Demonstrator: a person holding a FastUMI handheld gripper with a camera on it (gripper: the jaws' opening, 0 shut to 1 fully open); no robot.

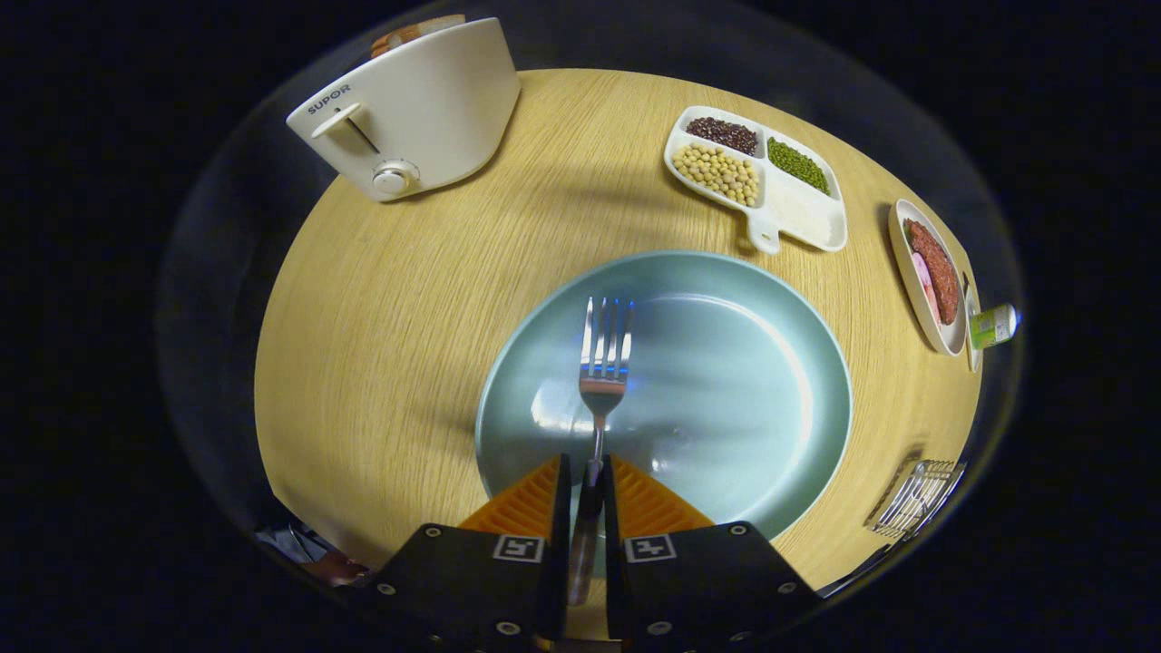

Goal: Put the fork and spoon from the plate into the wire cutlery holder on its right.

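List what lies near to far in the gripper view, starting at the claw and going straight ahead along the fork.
Claw, shut on the fork by its handle → fork tines over the blue plate → far rim of the plate → bare wooden table.

The gripper (588,472) is clamping both fingers on the handle of the fork (603,363), whose tines are pointing out over the plate (771,363). The plate's surface around the fork is lying open. Bare table (381,317) is running left of the plate and on toward the far side, giving free passage there. The toaster (408,109) is standing tall at the far left, blocking that corner. A divided dish of beans (757,177) is occupying the far right; a small dish (930,272) is sitting further right. The wire cutlery holder (916,499) is standing at the near right, with a strip of bare table between it and the plate.
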